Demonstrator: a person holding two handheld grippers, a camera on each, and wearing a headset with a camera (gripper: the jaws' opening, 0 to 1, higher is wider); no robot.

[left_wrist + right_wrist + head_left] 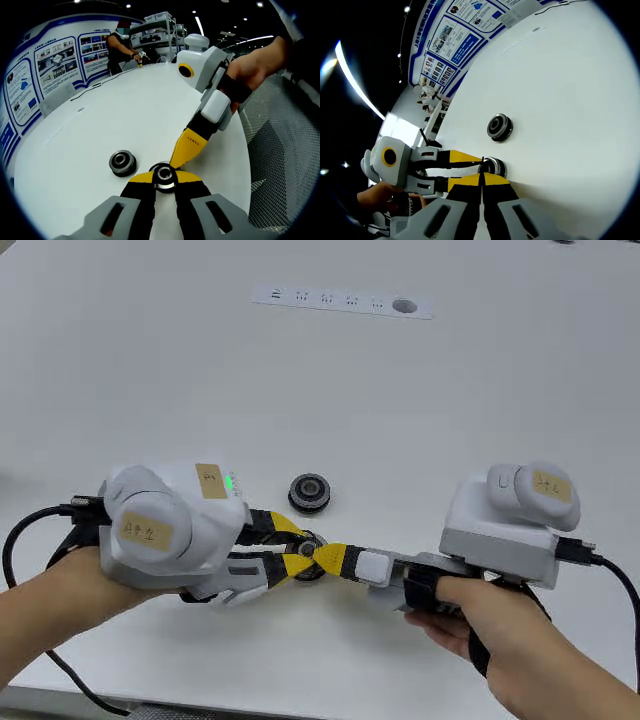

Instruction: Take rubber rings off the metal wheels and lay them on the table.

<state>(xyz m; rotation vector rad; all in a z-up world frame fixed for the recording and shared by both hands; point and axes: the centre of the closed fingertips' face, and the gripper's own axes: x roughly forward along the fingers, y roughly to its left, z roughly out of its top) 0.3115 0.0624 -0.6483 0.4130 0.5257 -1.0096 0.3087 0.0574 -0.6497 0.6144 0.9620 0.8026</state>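
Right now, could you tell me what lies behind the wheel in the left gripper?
A second wheel sits apart on the table. The jaws hide the underside of the gripped wheel.

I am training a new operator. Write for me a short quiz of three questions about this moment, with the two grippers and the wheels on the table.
1. True or false: the left gripper has its jaws clamped around a wheel.
2. Fill in: the jaws of the right gripper are ____, with their tips at that wheel.
3. Choose one. The other wheel is: A) lying on the table, apart from both grippers; B) held in the right gripper; C) stacked on the clamped wheel.
Key: 1 true; 2 shut; 3 A.
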